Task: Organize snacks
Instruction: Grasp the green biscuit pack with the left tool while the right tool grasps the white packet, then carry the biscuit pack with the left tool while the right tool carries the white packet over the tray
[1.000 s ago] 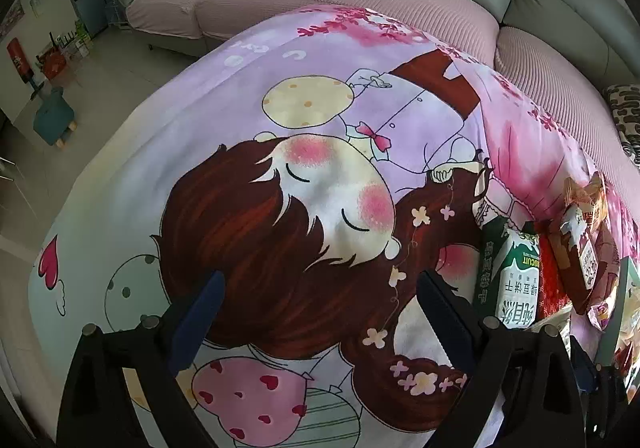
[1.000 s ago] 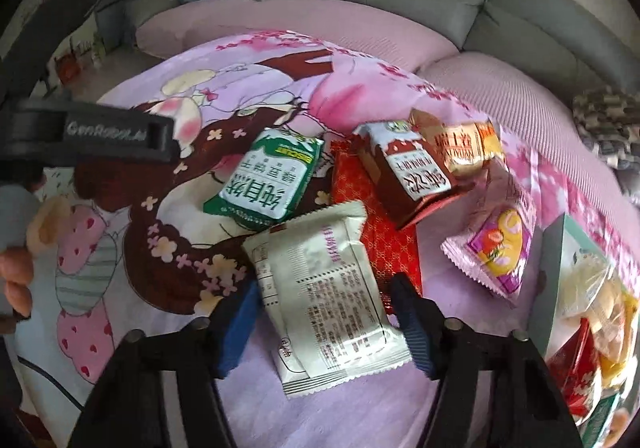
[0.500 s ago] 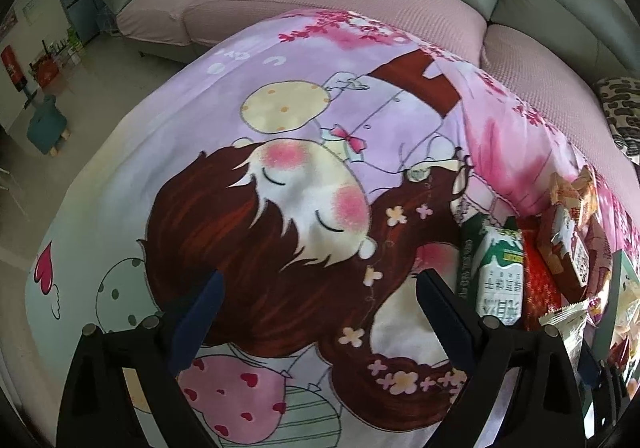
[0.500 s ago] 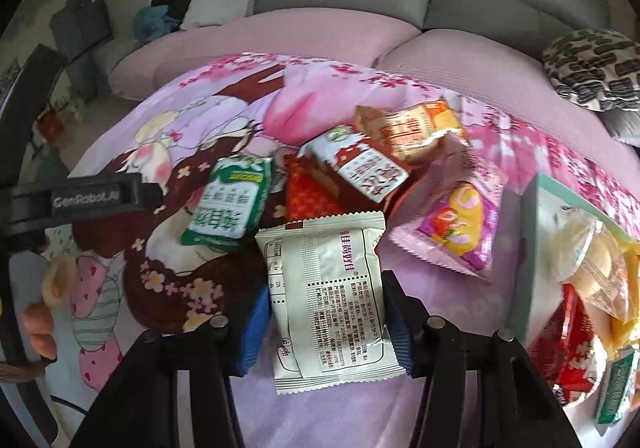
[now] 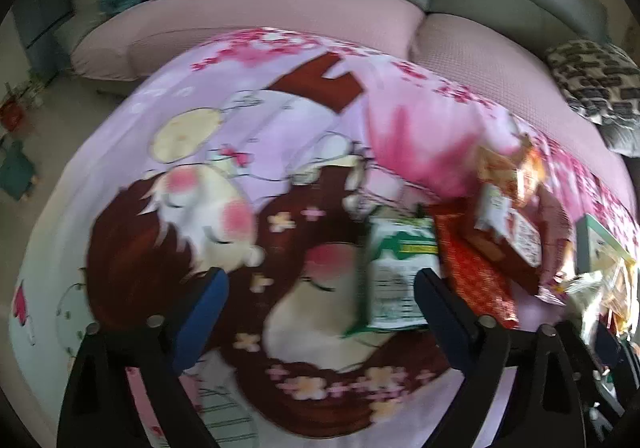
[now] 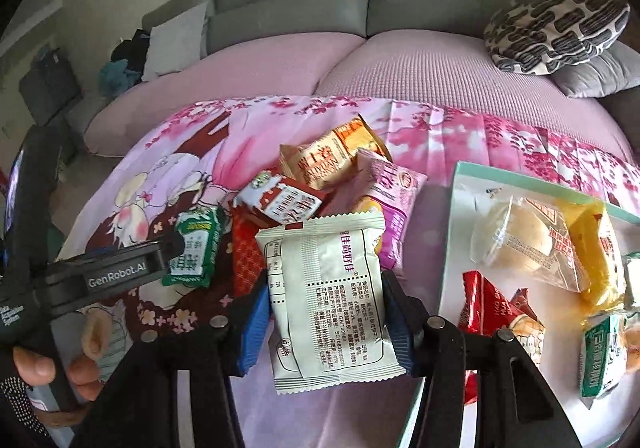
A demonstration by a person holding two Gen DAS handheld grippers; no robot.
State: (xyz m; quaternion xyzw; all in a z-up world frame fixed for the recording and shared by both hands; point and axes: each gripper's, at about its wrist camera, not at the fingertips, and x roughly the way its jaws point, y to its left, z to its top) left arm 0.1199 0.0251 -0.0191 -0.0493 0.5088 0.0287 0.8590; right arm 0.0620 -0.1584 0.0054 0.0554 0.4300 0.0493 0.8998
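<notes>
A white snack packet (image 6: 328,288) with printed text is clamped between the blue pads of my right gripper (image 6: 326,324), held above the cartoon cloth beside the white tray (image 6: 456,232). Behind it lies a pile: a green-white packet (image 6: 196,248), a red-brown packet (image 6: 280,203), an orange packet (image 6: 328,155) and a pink packet (image 6: 392,191). In the blurred left wrist view, my left gripper (image 5: 318,308) hovers with its jaws closing. The green-white packet (image 5: 400,272) lies between its fingers close to the right finger (image 5: 436,304), with no pad pressing on it.
The tray holds several wrapped snacks, among them a yellow bun pack (image 6: 532,240) and a red packet (image 6: 488,304). A pink-covered sofa (image 6: 400,67) with a patterned cushion (image 6: 556,27) lies behind. A person's hand (image 6: 40,368) grips the left gripper's handle at the lower left.
My right gripper closed on the white packet, lifted it and swung right toward the tray. My left gripper slid right, so the green-white packet now sits between its fingers.
</notes>
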